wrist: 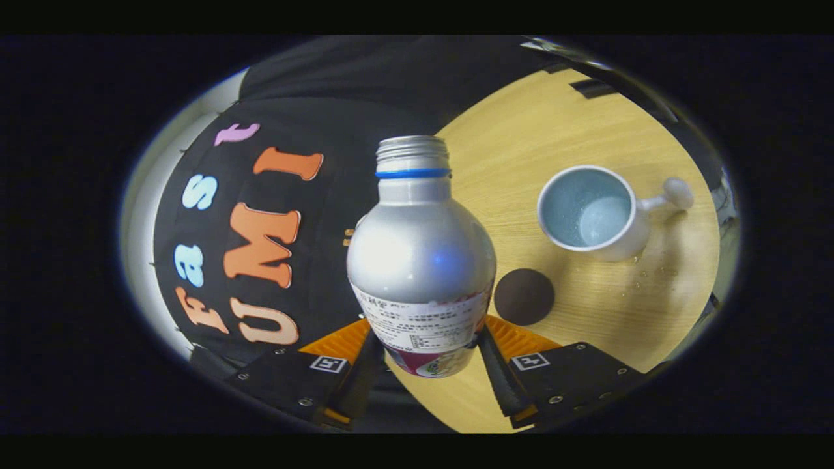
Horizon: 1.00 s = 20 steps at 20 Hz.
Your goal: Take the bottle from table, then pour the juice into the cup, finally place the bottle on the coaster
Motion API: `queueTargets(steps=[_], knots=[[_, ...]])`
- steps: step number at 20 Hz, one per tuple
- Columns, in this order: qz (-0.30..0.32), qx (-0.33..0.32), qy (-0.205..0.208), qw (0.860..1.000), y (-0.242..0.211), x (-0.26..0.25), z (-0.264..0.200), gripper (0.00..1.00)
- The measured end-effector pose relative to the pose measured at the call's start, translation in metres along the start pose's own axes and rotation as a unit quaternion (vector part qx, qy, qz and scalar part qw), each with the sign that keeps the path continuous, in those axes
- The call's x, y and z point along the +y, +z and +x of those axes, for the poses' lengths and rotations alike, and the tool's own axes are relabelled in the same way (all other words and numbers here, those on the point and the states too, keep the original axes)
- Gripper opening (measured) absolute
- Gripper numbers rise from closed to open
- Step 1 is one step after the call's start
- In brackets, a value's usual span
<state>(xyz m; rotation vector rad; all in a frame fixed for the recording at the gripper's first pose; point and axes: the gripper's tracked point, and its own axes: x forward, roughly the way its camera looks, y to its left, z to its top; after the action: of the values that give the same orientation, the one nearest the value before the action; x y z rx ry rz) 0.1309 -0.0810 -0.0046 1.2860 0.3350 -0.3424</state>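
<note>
A silver metal bottle [420,254] with a blue neck ring and no cap is held between my fingers, and my gripper [427,361] is shut on its labelled lower body. The bottle is lifted off the wooden table [521,130] and the view is rolled to one side. Beyond the fingers, to the right of the bottle, stands a white cup [593,212] with a pale blue inside and a knobbed handle; its mouth faces me. A dark round coaster [524,296] lies on the table between the bottle and the cup, just ahead of the right finger [498,374].
Small droplets [651,270] dot the table beside the cup. The booth's black cloth wall [313,85] rises behind the bottle, and the table's edge runs along it.
</note>
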Motion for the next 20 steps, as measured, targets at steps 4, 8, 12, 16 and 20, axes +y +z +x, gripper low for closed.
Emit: queueTargets(steps=[4,8,12,16,20], knots=[[-0.117,-0.042,-0.035,0.992,0.017,-0.007,0.001,0.77],[-0.186,-0.071,-0.034,0.979,0.030,0.006,-0.001,0.77],[-0.282,-0.120,-0.052,0.951,0.044,0.008,-0.003,0.77],[-0.373,-0.155,-0.057,0.913,0.046,0.022,0.002,0.77],[-0.451,-0.179,-0.063,0.872,0.039,0.027,0.015,0.77]])
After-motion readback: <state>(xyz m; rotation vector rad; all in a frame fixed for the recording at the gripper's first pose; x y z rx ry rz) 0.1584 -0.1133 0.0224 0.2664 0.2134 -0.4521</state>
